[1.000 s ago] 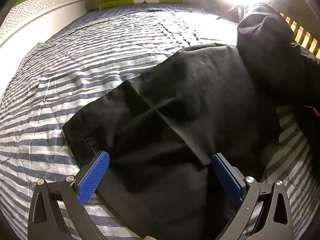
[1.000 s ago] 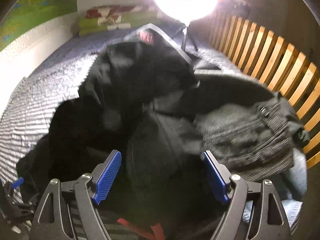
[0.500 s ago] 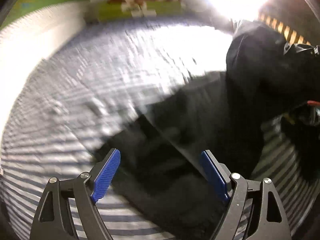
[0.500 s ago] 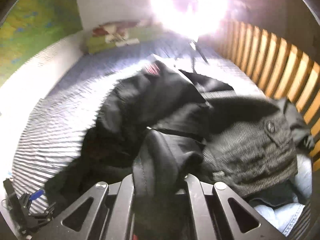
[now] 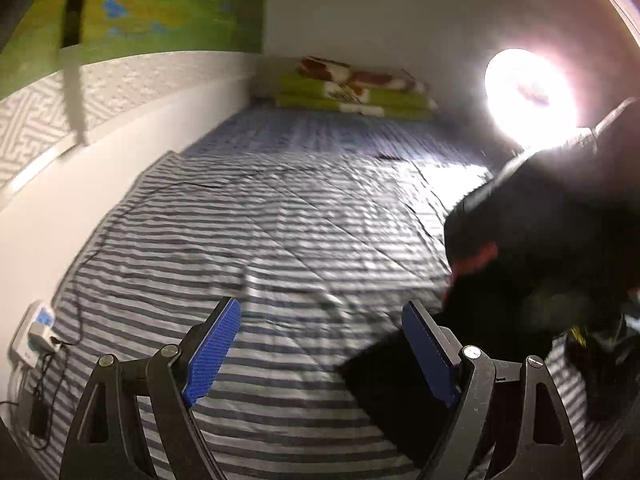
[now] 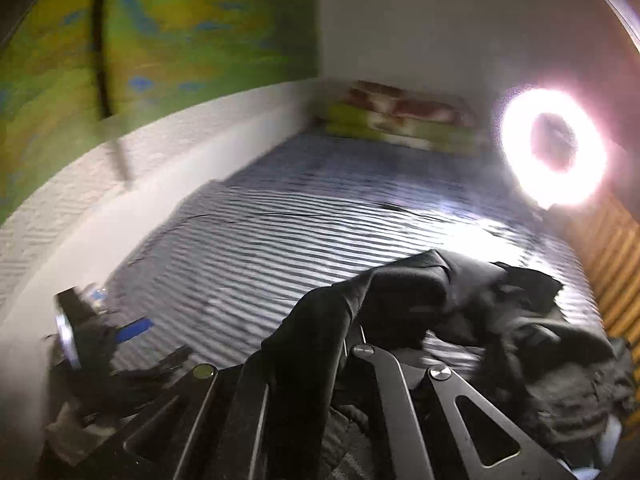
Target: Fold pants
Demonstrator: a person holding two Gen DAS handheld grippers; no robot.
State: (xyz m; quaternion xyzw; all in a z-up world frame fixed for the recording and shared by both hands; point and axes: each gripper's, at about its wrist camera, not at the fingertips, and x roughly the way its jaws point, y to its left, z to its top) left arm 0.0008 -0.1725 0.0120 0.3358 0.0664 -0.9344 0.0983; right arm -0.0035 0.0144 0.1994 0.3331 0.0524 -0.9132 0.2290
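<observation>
My right gripper [image 6: 320,344] is shut on a fold of the black pants [image 6: 400,292]. The cloth bunches over its fingers, hides the pads and hangs above the bed. In the left wrist view the same dark pants [image 5: 540,248] are a blurred mass at the right, with a bit of red showing. They reach down behind the right finger. My left gripper [image 5: 322,312] is open above the striped bedspread [image 5: 280,240], and nothing lies between its blue pads [image 5: 212,348].
A heap of other dark and grey clothes [image 6: 560,380] lies at the right by wooden slats [image 6: 612,260]. Folded green blankets [image 5: 352,96] sit at the far end beside a bright ring light [image 5: 528,92]. A charger and cables [image 5: 36,328] lie along the white wall on the left.
The right gripper shut on the black pants and lifted them up and away from the heap. The left gripper rose and swung left off the flat black cloth, its jaws slightly narrower.
</observation>
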